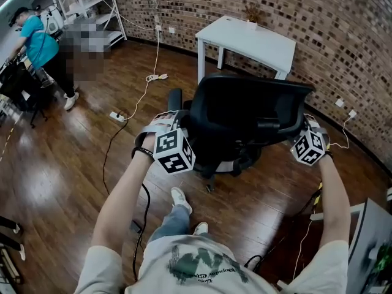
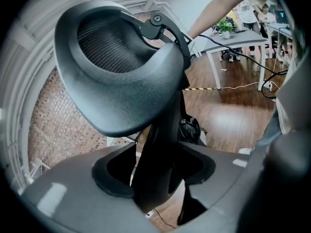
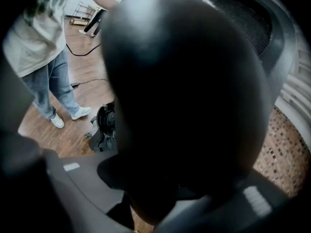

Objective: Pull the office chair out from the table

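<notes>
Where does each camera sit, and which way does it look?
Head view: on the person's head, looking steeply down at the office chair; left gripper, right gripper and shoes show.
Left gripper view: on that gripper, looking along its jaws at an armrest post; a bare arm shows.
Right gripper view: on that gripper, facing the other armrest; legs show.
Shared: all see the chair; both gripper views see floor.
</notes>
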Available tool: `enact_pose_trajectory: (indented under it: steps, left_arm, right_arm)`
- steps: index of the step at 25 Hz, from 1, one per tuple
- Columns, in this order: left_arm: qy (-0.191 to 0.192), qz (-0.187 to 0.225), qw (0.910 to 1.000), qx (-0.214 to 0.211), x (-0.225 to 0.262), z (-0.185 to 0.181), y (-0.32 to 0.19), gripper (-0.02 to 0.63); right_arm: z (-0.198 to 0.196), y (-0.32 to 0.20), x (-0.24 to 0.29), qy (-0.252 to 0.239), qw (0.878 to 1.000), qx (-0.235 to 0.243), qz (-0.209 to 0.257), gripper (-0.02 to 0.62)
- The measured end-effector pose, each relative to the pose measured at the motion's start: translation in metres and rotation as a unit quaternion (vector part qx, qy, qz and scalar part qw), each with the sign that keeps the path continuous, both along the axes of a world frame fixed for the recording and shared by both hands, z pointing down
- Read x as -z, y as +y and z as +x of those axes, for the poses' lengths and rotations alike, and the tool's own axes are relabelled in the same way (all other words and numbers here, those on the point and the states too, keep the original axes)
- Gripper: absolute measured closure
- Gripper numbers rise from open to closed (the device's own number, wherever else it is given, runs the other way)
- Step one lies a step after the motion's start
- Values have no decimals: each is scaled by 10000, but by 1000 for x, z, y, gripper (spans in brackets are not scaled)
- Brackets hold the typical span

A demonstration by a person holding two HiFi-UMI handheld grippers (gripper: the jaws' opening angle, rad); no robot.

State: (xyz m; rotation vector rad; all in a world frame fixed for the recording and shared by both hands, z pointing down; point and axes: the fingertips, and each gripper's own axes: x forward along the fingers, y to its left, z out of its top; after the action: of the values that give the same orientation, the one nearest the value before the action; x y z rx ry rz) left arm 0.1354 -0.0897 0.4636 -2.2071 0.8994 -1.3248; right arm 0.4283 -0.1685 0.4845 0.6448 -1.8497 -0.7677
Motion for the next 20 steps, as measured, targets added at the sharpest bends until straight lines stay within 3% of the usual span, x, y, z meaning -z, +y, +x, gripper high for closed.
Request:
enact_pose_trajectory:
  steps: [6,14,20]
  left_arm:
    - [162,144,9997,67,2,-7,4,342]
    - [233,341,9991,129,11,-9,9,342]
    - [709,539,9958,204,27,-18,26,342]
  right_arm:
    - [2,7,7,-195,9995,-138,-189,325]
    - [11,27,27,-306,9991,-257,107,325]
    - [15,55,54,-476,9927,-960,559,325]
